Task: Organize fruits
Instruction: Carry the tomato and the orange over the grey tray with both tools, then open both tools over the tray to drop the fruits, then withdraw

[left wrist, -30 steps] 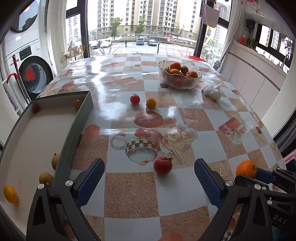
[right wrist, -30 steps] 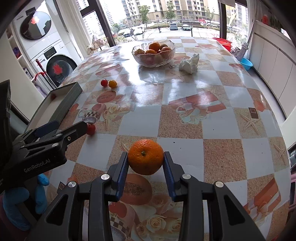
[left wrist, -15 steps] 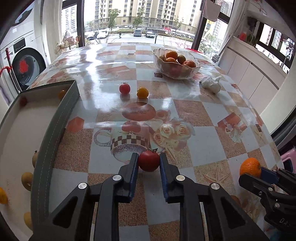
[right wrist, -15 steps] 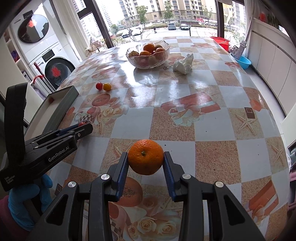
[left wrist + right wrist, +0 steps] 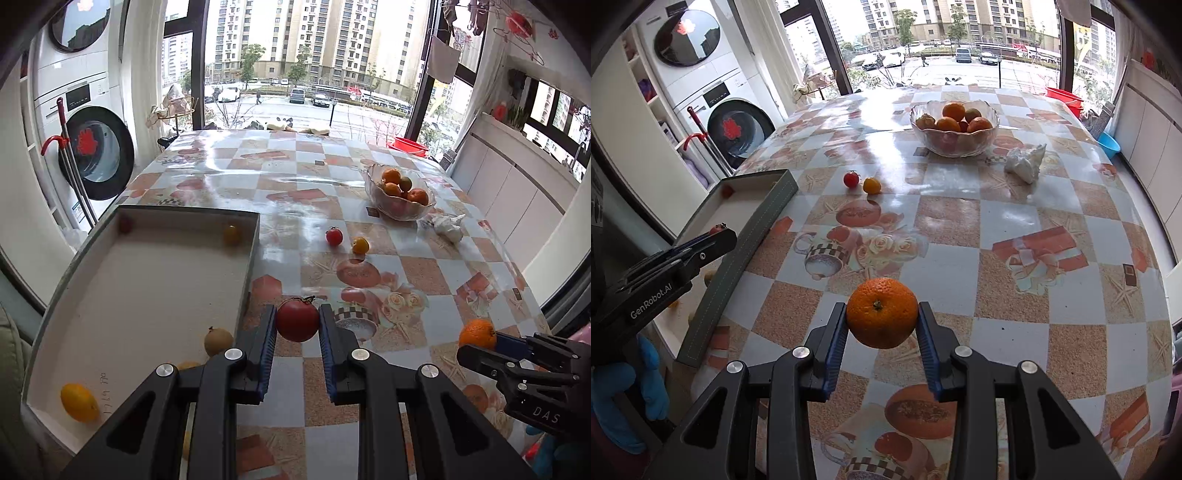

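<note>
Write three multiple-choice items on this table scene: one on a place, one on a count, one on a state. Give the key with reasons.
1. Where is the glass bowl?
A. far end of the table
B. inside the tray
C. on the floor

2. How many small loose fruits lie between tray and bowl?
A. none
B. two
C. five

3. What does the left gripper hold?
A. nothing
B. an orange
C. a tomato

Key: 1 A, the bowl sits far up the table by the tissue. 2 B, a red one and a yellow one lie side by side. 3 C, the jaws clamp the tomato; the right gripper has the orange.
</note>
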A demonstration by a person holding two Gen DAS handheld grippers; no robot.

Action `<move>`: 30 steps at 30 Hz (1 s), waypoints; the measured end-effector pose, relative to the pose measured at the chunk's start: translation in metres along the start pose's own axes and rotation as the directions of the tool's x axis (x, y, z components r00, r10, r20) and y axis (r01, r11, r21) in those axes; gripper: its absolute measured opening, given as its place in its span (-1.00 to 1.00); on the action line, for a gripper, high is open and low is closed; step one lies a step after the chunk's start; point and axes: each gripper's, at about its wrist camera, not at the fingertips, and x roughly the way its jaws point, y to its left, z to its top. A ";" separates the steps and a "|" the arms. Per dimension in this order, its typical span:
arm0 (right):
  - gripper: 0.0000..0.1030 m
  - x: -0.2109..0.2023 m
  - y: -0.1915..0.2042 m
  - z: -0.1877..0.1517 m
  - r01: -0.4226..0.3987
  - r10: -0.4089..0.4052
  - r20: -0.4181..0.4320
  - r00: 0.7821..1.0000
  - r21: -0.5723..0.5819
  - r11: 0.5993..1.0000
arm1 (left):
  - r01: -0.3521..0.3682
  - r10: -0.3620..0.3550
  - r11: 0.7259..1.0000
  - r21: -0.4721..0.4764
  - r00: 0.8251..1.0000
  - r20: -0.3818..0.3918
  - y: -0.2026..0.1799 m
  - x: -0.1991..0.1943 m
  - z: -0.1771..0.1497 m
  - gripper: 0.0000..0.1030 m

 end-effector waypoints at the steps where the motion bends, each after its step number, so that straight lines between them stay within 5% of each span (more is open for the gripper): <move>1: -0.22 0.002 0.009 0.004 -0.007 0.007 -0.002 1.000 -0.017 1.000 | -0.014 0.014 1.000 -0.007 1.000 0.004 0.008 -0.002 0.000 -0.54; 9: -0.22 0.028 0.093 0.031 -0.085 0.081 -0.035 0.996 -0.147 0.985 | -0.117 0.118 0.990 -0.083 0.993 0.007 0.072 -0.008 -0.008 -0.54; 17: -0.22 0.062 0.159 0.043 -0.139 0.122 -0.084 0.989 -0.245 0.959 | -0.153 0.150 0.975 -0.162 0.988 -0.035 0.118 0.000 -0.023 -0.53; 26: -0.14 0.092 0.175 0.049 -0.165 0.131 -0.145 0.981 -0.256 0.953 | -0.143 0.133 0.972 -0.186 0.989 -0.066 0.127 0.014 -0.030 -0.50; 28: -0.02 0.089 0.170 0.052 -0.147 0.119 -0.126 0.985 -0.246 0.958 | -0.167 0.154 0.965 -0.200 0.985 -0.080 0.130 0.015 -0.032 -0.05; 29: 0.08 0.085 0.165 0.055 -0.146 0.122 -0.113 0.986 -0.234 0.961 | -0.194 0.180 0.957 -0.214 0.980 -0.083 0.133 0.015 -0.033 0.55; 30: 0.57 0.081 0.160 0.058 -0.156 0.137 -0.100 0.985 -0.214 0.964 | -0.208 0.197 0.951 -0.228 0.978 -0.071 0.136 0.012 -0.034 0.92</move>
